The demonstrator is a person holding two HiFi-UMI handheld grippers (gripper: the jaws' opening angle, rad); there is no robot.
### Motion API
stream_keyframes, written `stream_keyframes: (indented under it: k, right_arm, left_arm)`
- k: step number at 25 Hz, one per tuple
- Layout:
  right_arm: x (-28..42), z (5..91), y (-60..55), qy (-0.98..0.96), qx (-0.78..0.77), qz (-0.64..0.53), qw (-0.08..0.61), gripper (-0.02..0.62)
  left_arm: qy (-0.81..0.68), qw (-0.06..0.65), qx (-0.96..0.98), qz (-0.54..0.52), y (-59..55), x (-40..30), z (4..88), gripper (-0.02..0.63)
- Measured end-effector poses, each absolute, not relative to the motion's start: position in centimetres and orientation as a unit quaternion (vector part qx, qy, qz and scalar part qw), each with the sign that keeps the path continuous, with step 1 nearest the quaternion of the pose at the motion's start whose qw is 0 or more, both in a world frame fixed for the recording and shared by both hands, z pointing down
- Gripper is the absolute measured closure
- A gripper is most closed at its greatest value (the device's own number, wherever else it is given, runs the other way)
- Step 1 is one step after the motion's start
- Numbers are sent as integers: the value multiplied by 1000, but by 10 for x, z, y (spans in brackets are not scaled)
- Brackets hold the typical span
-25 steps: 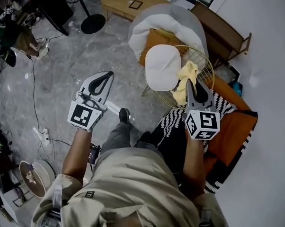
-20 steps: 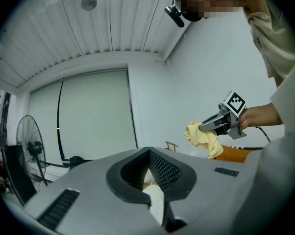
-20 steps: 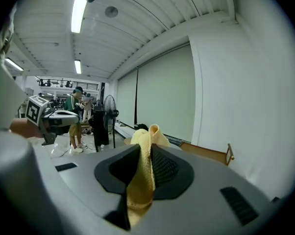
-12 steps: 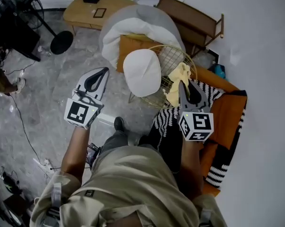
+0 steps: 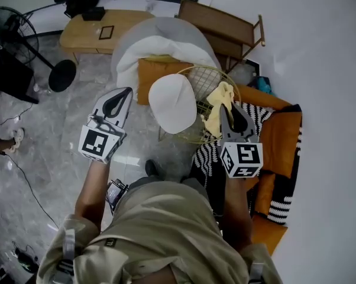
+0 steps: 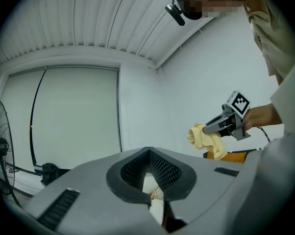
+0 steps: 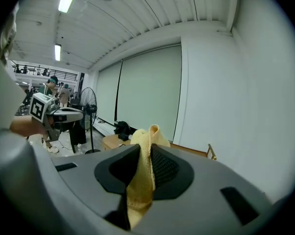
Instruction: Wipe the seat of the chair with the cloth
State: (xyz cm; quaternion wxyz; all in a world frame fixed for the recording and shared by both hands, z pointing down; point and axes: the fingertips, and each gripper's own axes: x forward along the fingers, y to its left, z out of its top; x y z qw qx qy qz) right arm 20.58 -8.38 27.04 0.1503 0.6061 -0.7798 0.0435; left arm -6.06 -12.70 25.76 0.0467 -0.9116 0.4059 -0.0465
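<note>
The cloth [image 5: 221, 101] is pale yellow, the chair seat [image 5: 173, 102] white, the blanket [image 5: 284, 201] black-and-white striped.

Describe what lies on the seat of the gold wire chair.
A round white cushion rests on the gold wire chair, hiding most of the seat mesh beneath. The yellow cloth, pinched in the right gripper, hangs above the wire beside it; contact cannot be told.

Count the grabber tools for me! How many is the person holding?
2. The left gripper is above the floor, left of the chair, shut and empty. The right gripper is at the chair's right side, shut on the yellow cloth. None seem hidden.
</note>
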Motion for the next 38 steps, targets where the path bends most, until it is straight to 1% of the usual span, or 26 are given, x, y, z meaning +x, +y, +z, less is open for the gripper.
stream_keyframes:
  k: [12,17,22,26,32,34,38]
  right_arm:
    - [155,281,-144,-796,580,39,169,515]
    - [128,299,-186,-820,546,44,167,515]
    - [109,311,-226,-843,506,47,176,515]
    - [105,331,-259,-856,479,55,187,515]
    - [84,381,-296,-872,431,74,221,515]
    - [77,407,-307,-874,416,83,238,514]
    - [66,471,-330,-871,396,101,271,512]
  left_arm:
    - [431,18,-901,-49,-172,-111,274,591]
    - [467,36,-882,-48,-189,-144,282,591]
    - [503,-1,-861,-72,-202,-158,288,591]
    - [523,16,-849,-72,-216,-161,297,591]
    - [553,-39,-826,-101,-223,-168,332,591]
    - [560,-65,-818,-113,-223,-169,348,591]
    - [568,-91,-807,-132,-228,-169,384,591]
